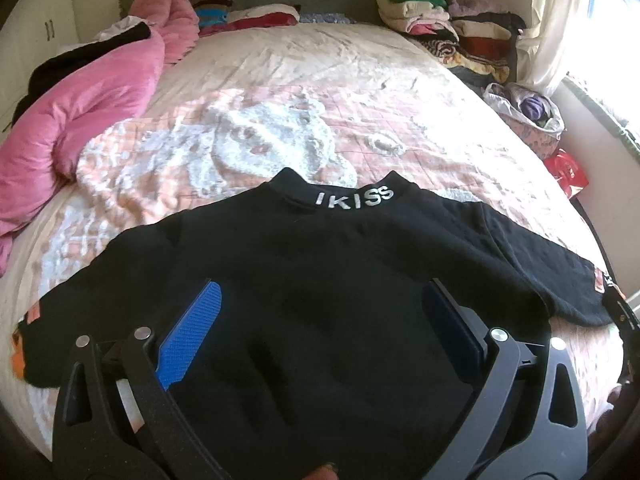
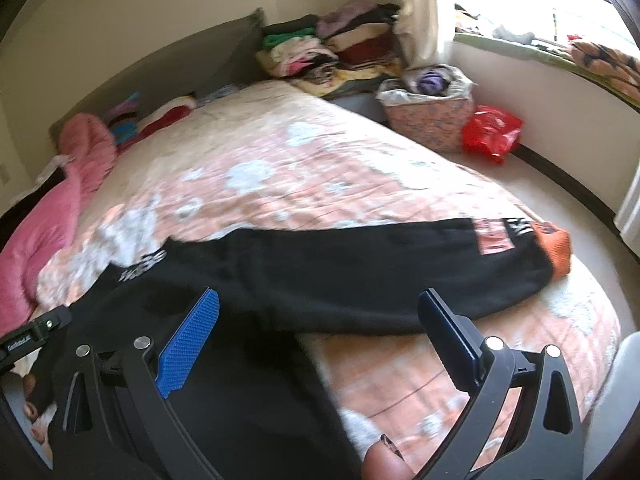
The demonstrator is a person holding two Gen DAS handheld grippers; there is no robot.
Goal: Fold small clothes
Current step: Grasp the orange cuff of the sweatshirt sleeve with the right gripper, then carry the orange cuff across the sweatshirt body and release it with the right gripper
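A small black sweater (image 1: pixel 320 264) with white "IKISS" lettering on its collar (image 1: pixel 354 198) lies flat on the bed, sleeves spread out to both sides. My left gripper (image 1: pixel 320 300) is open and empty, hovering over the sweater's body. In the right wrist view the sweater's right sleeve (image 2: pixel 360 276) stretches to the right and ends in an orange cuff (image 2: pixel 554 248). My right gripper (image 2: pixel 320 308) is open and empty, above the sleeve near the armpit. The left gripper's body shows at the left edge of the right wrist view (image 2: pixel 36 334).
The bed has a pink and white patterned cover (image 1: pixel 300 100). A pink duvet (image 1: pixel 80 112) is bunched on the left. Stacks of folded clothes (image 1: pixel 448 28) sit at the bed's far right. A lined basket (image 2: pixel 428 108) and a red bag (image 2: pixel 490 132) stand on the floor.
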